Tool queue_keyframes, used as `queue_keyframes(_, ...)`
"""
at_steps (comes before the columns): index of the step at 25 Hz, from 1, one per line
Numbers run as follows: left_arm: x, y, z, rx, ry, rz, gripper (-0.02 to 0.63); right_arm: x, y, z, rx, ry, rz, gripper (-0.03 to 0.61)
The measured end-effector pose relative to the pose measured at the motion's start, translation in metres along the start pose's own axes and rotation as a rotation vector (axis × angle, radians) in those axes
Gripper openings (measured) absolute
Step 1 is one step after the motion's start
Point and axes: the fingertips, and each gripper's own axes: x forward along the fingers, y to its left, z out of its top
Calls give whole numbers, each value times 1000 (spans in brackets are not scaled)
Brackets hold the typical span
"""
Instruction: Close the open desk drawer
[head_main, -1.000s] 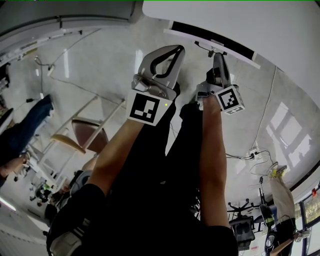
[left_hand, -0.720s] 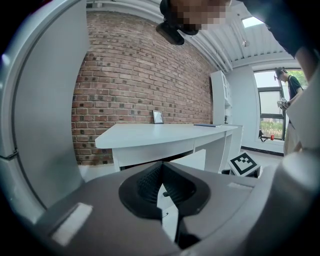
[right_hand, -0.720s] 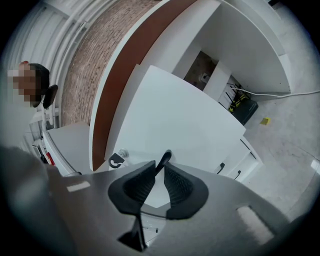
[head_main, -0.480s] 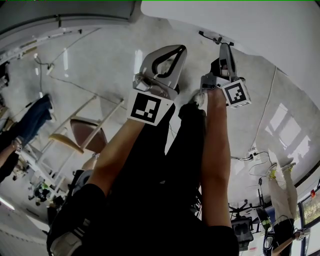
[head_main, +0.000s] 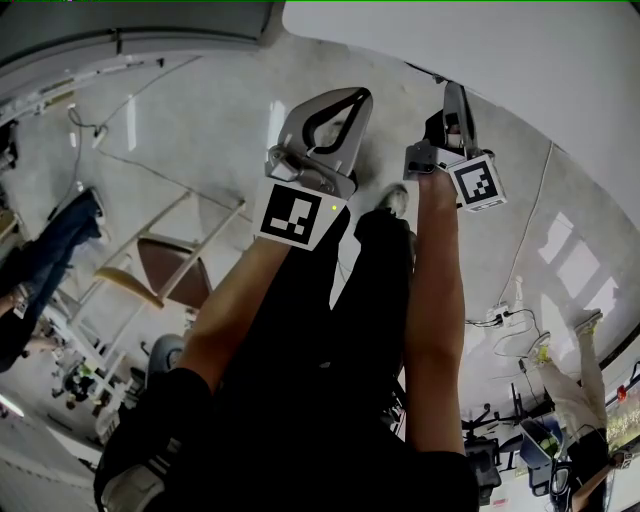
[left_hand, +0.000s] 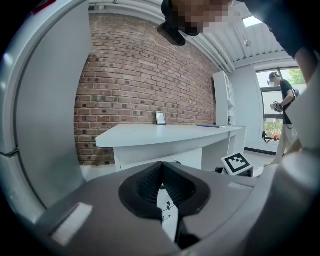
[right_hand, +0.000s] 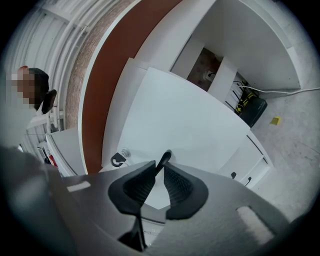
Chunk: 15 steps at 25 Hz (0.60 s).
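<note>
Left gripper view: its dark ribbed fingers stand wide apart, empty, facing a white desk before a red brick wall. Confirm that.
Not quite. The left gripper view shows the left gripper with its dark ribbed fingers shut together, not wide apart. The rest holds: they are empty and face the white desk before the red brick wall.
</note>
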Motion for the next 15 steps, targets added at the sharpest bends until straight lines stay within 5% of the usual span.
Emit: queue_keyframes(15,14,5,-11,13,8,13,18,12,-25,0,-4,12,-28,58)
